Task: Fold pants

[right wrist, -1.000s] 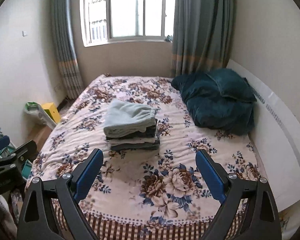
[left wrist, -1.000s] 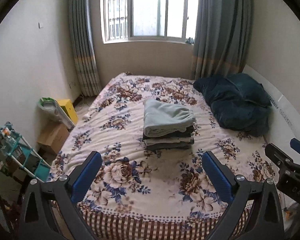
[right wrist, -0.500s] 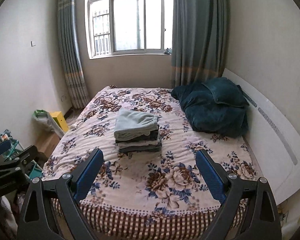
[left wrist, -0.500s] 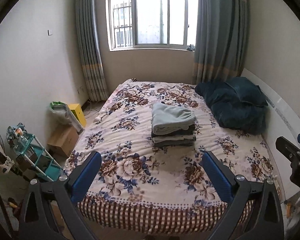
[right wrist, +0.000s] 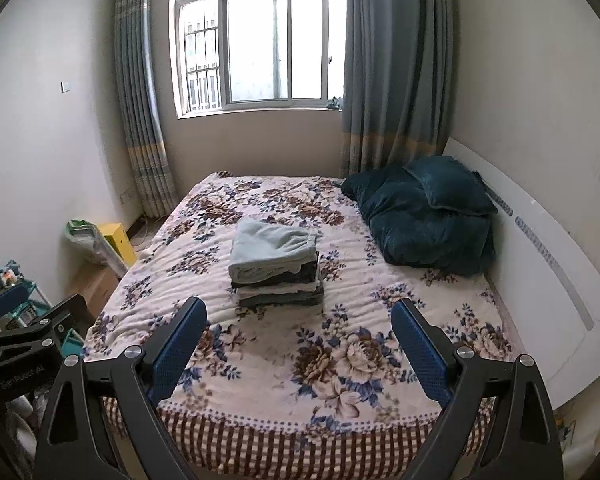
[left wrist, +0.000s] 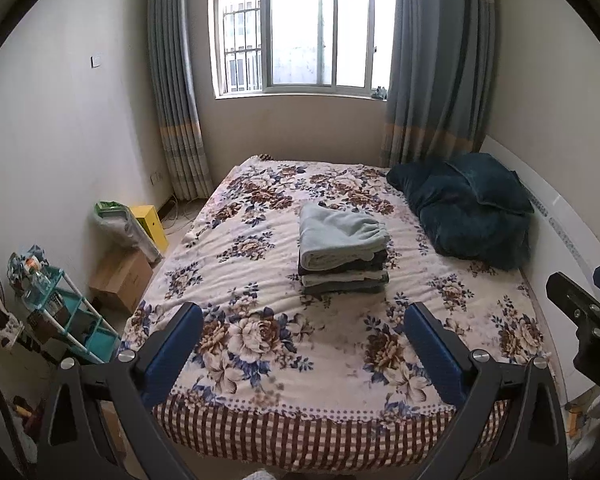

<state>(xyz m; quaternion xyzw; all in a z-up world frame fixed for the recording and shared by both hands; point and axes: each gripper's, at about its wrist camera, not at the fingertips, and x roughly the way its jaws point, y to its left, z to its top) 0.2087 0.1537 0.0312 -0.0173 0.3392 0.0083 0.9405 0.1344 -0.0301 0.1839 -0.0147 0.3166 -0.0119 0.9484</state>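
Note:
A stack of folded pants (left wrist: 342, 254) lies in the middle of the floral bed (left wrist: 260, 340), with a pale blue-green pair on top. It also shows in the right wrist view (right wrist: 276, 266). My left gripper (left wrist: 302, 354) is open and empty, held back above the foot of the bed, well short of the stack. My right gripper (right wrist: 298, 350) is open and empty too, beside the left one. The right gripper's side shows at the right edge of the left wrist view (left wrist: 588, 320). The left gripper shows at the left edge of the right wrist view (right wrist: 24, 340).
A dark teal quilt and pillow (left wrist: 468, 208) lie at the bed's head by the white headboard (right wrist: 548, 280). Left of the bed stand a cardboard box (left wrist: 120, 280), a yellow box (left wrist: 150, 224) and a teal rack (left wrist: 64, 320). The window (left wrist: 300, 28) is behind.
Both grippers have pulled back and risen away from the bed; the stack looks smaller and farther, and the bed's foot edge has come into view. Both stay open and empty.

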